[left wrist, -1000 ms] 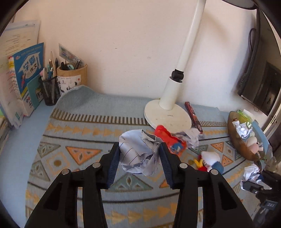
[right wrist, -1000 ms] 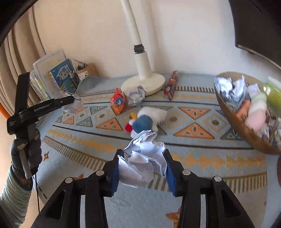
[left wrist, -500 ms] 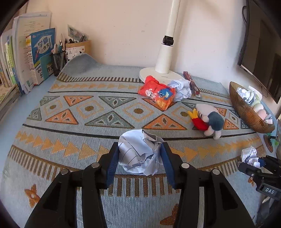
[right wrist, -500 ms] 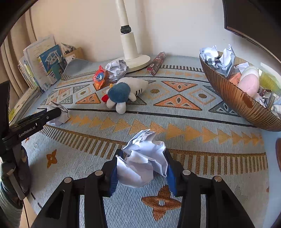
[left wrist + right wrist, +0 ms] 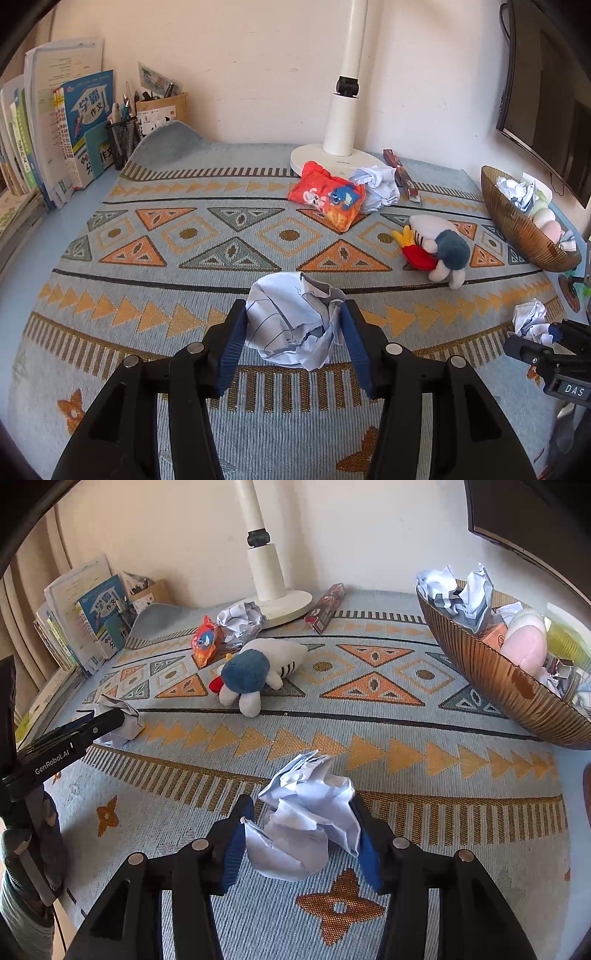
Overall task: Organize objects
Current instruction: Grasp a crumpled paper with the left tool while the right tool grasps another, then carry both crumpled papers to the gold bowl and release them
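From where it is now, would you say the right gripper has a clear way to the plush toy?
Probably not yet: the right gripper has a crumpled paper ball between its fingers. The mat up to the plush toy lies bare.

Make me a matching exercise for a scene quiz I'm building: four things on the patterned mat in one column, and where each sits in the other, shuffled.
Things:
1. plush toy
2. red snack bag
3. long dark red box
4. brown bowl

Places:
A. at the mat's right edge, filled with crumpled paper and soft things
B. lying near the middle of the mat
C. beside the white lamp base, on its right
D. in front of the lamp base, touching a crumpled paper ball

Pairs: 1-B, 2-D, 3-C, 4-A
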Action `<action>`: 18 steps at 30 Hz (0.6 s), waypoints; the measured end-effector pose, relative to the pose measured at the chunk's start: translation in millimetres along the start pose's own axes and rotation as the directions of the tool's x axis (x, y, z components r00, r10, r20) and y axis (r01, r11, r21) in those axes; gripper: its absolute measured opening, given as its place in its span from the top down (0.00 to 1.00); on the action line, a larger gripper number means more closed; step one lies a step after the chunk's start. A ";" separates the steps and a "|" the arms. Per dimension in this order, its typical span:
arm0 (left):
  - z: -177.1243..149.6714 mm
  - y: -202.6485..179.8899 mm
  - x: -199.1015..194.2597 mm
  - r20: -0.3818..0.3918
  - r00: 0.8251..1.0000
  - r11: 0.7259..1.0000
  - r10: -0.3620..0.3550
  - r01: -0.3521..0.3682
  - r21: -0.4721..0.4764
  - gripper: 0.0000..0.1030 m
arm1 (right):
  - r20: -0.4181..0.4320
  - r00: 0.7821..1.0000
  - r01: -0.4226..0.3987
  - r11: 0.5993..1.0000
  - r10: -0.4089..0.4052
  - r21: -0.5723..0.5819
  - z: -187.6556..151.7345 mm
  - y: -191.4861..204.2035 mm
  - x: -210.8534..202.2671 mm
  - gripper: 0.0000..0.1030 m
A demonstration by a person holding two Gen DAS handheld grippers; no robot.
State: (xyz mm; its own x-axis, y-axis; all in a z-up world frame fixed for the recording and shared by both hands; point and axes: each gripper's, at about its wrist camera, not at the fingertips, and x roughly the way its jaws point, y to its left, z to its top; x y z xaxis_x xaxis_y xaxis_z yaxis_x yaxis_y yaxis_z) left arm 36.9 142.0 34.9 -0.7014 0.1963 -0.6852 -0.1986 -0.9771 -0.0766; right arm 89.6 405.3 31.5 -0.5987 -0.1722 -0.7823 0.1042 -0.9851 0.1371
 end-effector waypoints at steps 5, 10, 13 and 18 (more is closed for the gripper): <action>0.2 -0.4 0.0 -0.001 1.000 1.000 0.004 -0.004 -0.001 0.51 | -0.005 1.000 0.015 1.000 -0.015 0.002 0.7 0.8 0.7 0.29; 0.1 0.2 -0.5 0.002 1.000 1.000 0.005 -0.005 -0.007 0.51 | -0.005 1.000 0.006 1.000 -0.006 0.028 1.2 -4.1 1.2 0.27; 0.2 0.7 -0.2 0.000 1.000 1.000 0.005 -0.005 -0.006 0.51 | -0.005 1.000 0.009 1.000 -0.009 0.023 1.0 -2.9 0.9 0.27; 0.2 0.9 -0.3 0.000 1.000 1.000 0.005 -0.005 -0.007 0.51 | 0.004 1.000 -0.022 1.000 0.022 0.019 -0.4 -2.4 -1.2 0.27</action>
State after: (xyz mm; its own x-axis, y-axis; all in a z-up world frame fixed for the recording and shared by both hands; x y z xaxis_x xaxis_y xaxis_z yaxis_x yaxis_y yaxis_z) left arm 36.8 141.0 35.2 -0.7026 0.1915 -0.6854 -0.1903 -0.9786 -0.0783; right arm 90.3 407.9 31.9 -0.5998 -0.1939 -0.7763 0.1022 -0.9808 0.1661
